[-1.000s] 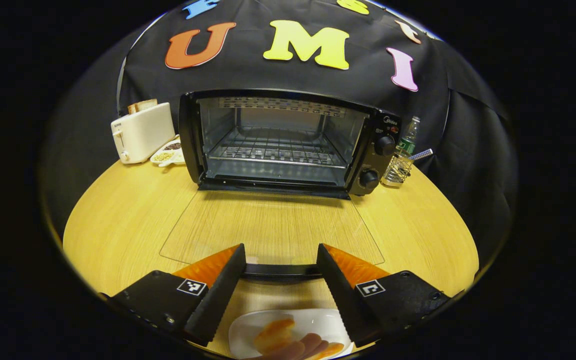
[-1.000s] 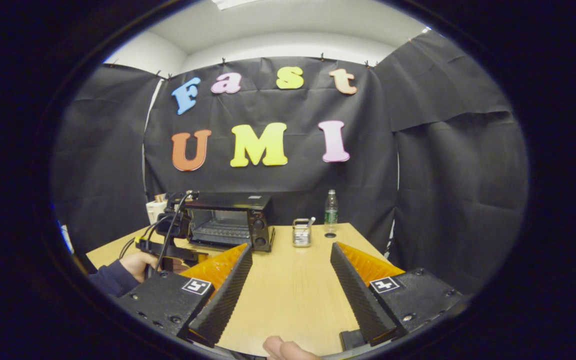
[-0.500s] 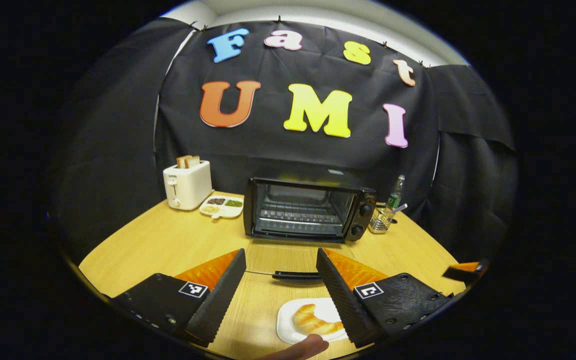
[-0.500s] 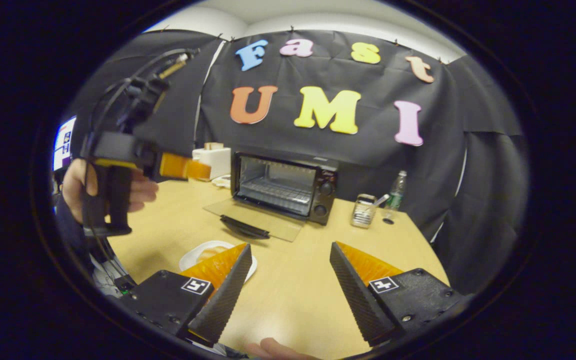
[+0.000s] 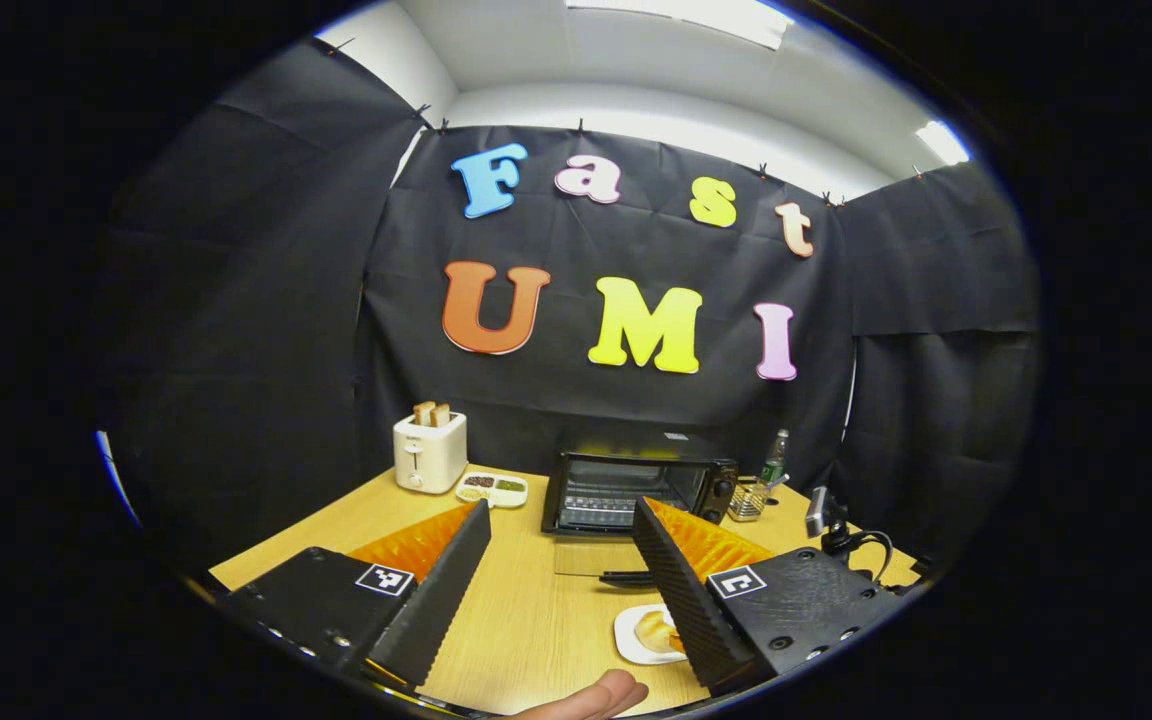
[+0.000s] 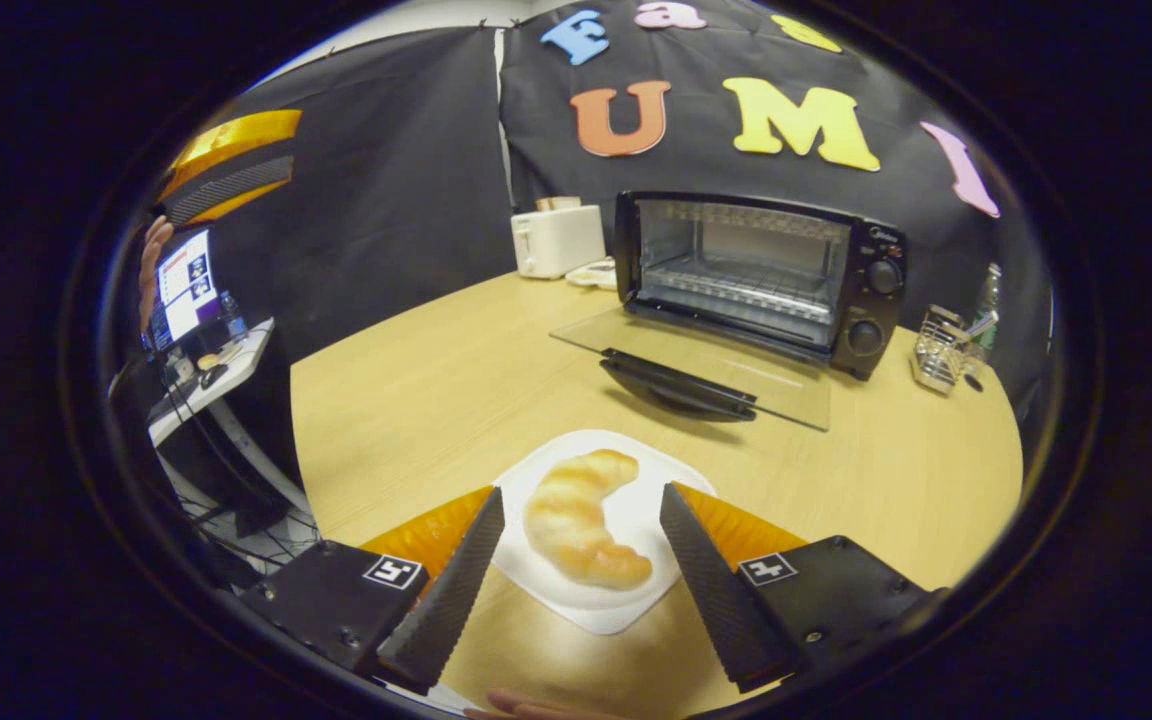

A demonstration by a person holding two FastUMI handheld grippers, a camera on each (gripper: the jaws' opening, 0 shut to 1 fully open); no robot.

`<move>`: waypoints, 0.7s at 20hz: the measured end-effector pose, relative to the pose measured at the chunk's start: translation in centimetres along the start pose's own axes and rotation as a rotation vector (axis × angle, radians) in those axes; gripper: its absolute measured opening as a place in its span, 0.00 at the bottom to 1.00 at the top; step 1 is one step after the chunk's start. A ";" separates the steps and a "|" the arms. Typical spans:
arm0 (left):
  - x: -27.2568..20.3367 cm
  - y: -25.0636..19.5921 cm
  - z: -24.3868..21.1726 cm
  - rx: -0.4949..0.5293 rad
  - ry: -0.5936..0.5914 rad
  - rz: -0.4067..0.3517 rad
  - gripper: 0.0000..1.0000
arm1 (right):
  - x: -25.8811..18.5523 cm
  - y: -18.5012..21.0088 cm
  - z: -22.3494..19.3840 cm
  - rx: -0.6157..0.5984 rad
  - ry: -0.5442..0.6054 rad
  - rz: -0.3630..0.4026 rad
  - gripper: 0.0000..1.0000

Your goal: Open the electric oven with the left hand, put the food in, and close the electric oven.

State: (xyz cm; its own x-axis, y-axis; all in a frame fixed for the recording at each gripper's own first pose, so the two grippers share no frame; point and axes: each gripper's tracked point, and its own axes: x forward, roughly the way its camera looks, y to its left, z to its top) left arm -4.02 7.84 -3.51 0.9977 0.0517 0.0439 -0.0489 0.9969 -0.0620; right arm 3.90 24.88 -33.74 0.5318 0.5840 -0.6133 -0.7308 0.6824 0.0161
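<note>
The right tool (image 6: 581, 590) hangs open just above the near edge of the tabletop (image 6: 416, 400), its two fingers spread to either side of the croissant (image 6: 576, 517) and touching nothing; the croissant lies on a white plate (image 6: 626, 610), its long axis running near to far between the fingers, its far tip curling right toward the oven (image 6: 751, 275); beyond the plate the oven's glass door (image 6: 696, 365) lies folded flat, its handle on the near edge, the cavity facing the tool, wire rack bare; a toaster (image 6: 556, 238) stands left of the oven, a wire basket (image 6: 939, 350) to its right; the left tool (image 5: 561, 590) is held high and well back, fingers apart and empty, looking down on the plate (image 5: 636, 635) and the open oven (image 5: 636, 490).
</note>
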 end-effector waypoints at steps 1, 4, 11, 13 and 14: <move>-0.7 -0.2 1.2 -0.003 -0.023 -0.004 0.92 | 0.2 0.8 -0.2 -0.009 0.010 0.022 1.00; -1.3 -0.2 4.4 0.033 -0.108 -0.008 0.93 | 1.8 1.4 -1.5 -0.045 0.079 0.068 0.92; 0.3 -2.4 3.5 0.071 -0.089 -0.069 0.94 | 2.8 0.9 -2.6 -0.040 0.106 0.069 0.74; 0.8 -2.7 2.8 0.068 -0.077 -0.072 0.94 | 2.9 0.8 -2.7 -0.070 0.130 0.043 0.72; 1.0 -2.9 2.3 0.057 -0.062 -0.081 0.94 | 3.1 0.6 -2.5 -0.072 0.133 0.034 0.70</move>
State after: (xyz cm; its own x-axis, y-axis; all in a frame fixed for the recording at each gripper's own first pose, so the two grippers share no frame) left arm -2.94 5.14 -1.01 0.9937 -0.0272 0.1083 0.0272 0.9996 0.0012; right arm 4.01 26.00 -37.62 0.4486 0.5392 -0.7128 -0.7784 0.6276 -0.0151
